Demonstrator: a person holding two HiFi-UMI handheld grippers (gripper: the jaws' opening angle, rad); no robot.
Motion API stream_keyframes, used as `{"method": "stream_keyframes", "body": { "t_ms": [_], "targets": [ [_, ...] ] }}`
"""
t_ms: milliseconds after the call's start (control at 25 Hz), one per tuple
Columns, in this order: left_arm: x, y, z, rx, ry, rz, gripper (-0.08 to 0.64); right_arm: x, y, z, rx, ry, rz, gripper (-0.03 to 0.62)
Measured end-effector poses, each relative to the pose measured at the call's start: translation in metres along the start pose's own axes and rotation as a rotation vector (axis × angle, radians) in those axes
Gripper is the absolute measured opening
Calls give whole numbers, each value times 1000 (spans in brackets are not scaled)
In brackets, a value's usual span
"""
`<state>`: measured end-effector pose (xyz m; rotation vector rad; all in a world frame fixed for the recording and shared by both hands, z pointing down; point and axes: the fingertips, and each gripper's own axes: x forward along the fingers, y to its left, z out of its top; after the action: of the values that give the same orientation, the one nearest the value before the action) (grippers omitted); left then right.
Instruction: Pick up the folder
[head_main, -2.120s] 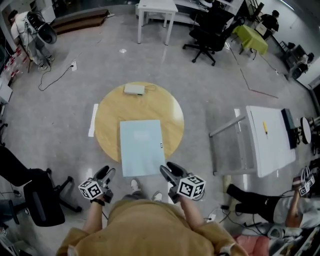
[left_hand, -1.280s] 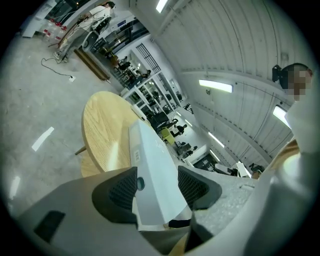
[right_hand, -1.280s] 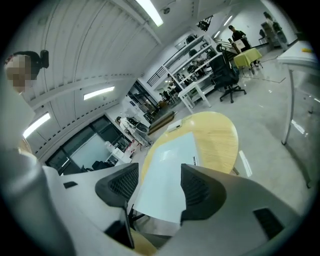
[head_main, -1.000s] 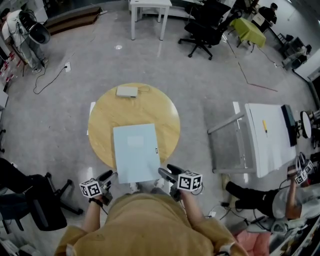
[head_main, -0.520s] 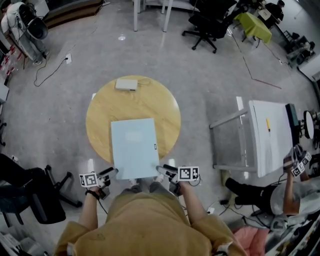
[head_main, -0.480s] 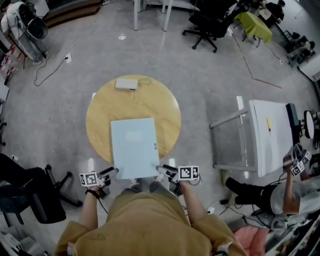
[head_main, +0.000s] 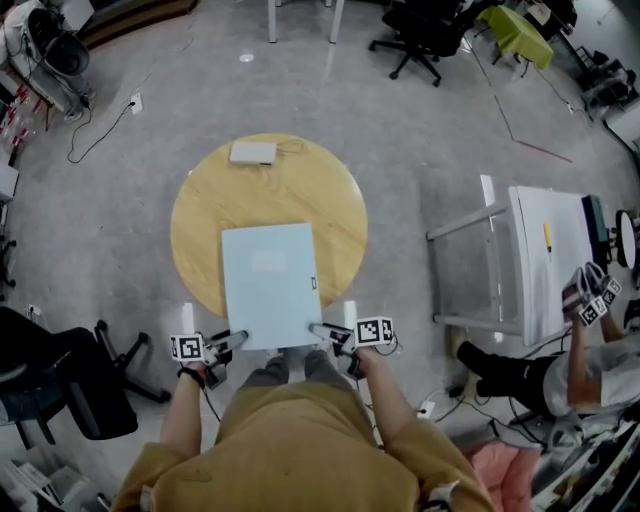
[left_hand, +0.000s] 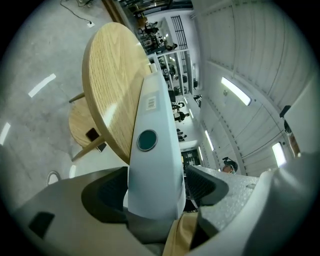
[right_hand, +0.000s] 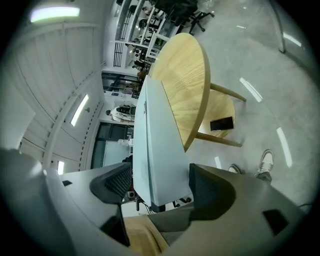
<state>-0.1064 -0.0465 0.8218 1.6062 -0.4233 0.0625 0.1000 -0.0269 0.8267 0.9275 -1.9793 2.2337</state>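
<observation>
Grey concrete floor surrounds a round wooden table (head_main: 268, 190), with office chairs and desks further off.

The left gripper (left_hand: 155, 187) has its jaws spread wide, having just been opening. The near-left corner of the folder (left_hand: 155, 170) stands between them, and a gap shows beside one pad, so nothing is pinched yet. The right gripper (right_hand: 160, 185) is in the same state: its jaws are wide apart after opening, and they straddle the folder's near-right corner without pressing on it.

The pale blue folder lies flat on the table. Its near edge hangs over the rim toward the person, and that overhang is what lets the jaws reach above and below it. A small white box (head_main: 252, 152) sits at the table's far side, well apart from the folder.

The step in hand looks like the final positioning before the grasp. The next move probably calls for sliding both grippers a little further onto the overhanging edge and closing them together. The lift should then be level, so the wide, flat folder neither sags nor twists between the two grips.
</observation>
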Motion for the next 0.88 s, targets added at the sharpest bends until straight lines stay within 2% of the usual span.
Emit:
{"method": "stream_keyframes", "body": {
  "t_ms": [120, 240, 280, 360, 440, 640, 880],
  "targets": [
    [-2, 18, 9, 48, -10, 80, 356, 10, -12, -1, 2, 35, 5, 328],
    [13, 1, 5, -69, -33, -46, 356, 18, -16, 1, 28, 54, 38, 329],
    [13, 5, 5, -45, -19, -21, 354, 20, -17, 1, 36, 61, 42, 330],
    [6, 18, 7, 54, 8, 70, 353, 25, -18, 1, 47, 81, 58, 331],
    [2, 23, 7, 71, -1, 97, 351, 29, -18, 0, 52, 98, 85, 332],
    [8, 19, 1, 3, -42, 48, 344, 31, -22, -3, 67, 134, 127, 332],
    [3, 10, 1, 1, -70, 15, 342, 32, -16, -12, 38, 152, 111, 331]
  ]
}}
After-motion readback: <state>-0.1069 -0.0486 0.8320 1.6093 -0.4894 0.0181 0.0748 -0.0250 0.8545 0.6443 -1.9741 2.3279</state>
